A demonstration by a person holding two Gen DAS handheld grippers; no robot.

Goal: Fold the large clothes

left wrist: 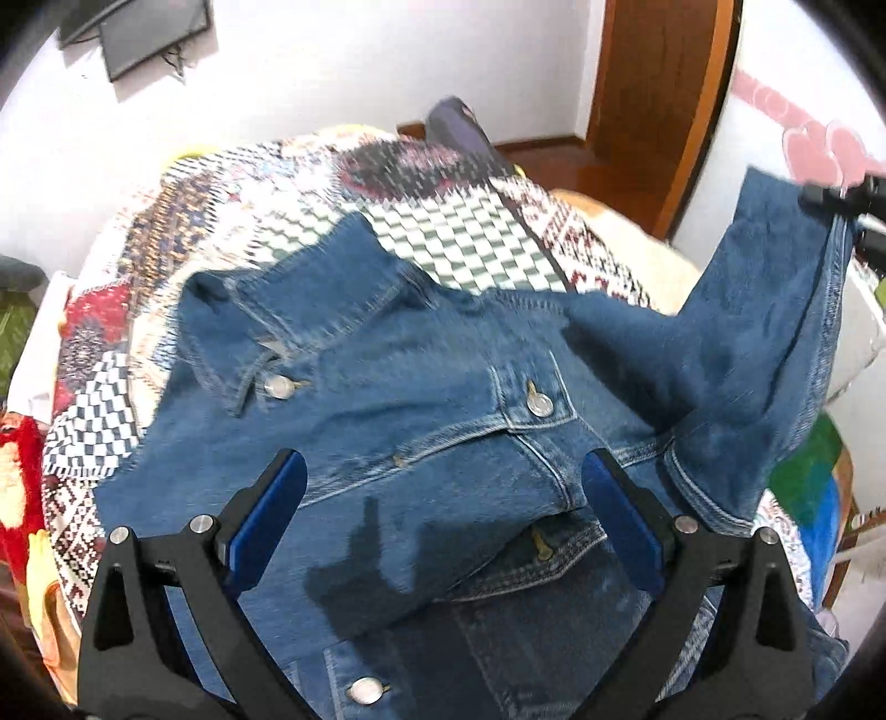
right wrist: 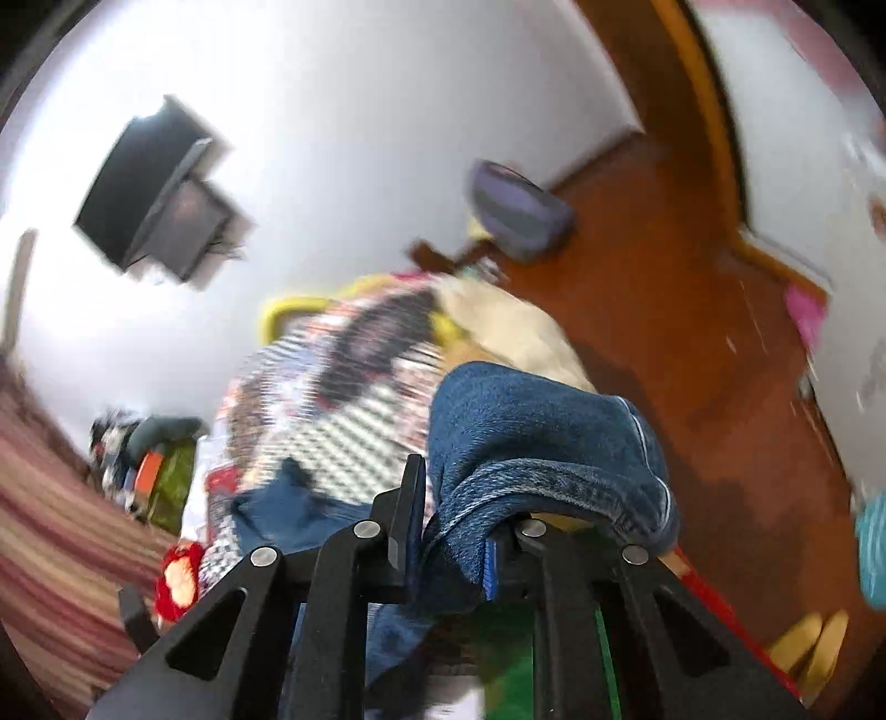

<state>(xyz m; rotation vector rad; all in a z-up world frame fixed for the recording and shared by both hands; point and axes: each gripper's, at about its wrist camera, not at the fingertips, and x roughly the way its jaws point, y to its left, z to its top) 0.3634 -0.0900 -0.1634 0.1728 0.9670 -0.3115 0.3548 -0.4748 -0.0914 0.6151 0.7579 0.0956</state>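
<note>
A blue denim jacket (left wrist: 421, 421) lies front up on a patchwork bedspread (left wrist: 232, 221), collar at the far left, metal buttons showing. My left gripper (left wrist: 443, 498) is open, its blue pads wide apart just above the jacket's chest, holding nothing. My right gripper (right wrist: 454, 526) is shut on the jacket's sleeve (right wrist: 531, 443), which bunches over its fingers. In the left wrist view that sleeve (left wrist: 775, 310) is lifted up to the right, where the right gripper (left wrist: 841, 199) pinches its end.
The bed fills the middle, with a white wall and a dark wall-mounted screen (left wrist: 149, 33) behind. A wooden door (left wrist: 659, 94) and wooden floor (right wrist: 692, 310) lie to the right. A dark bag (right wrist: 520, 210) sits on the floor beyond the bed.
</note>
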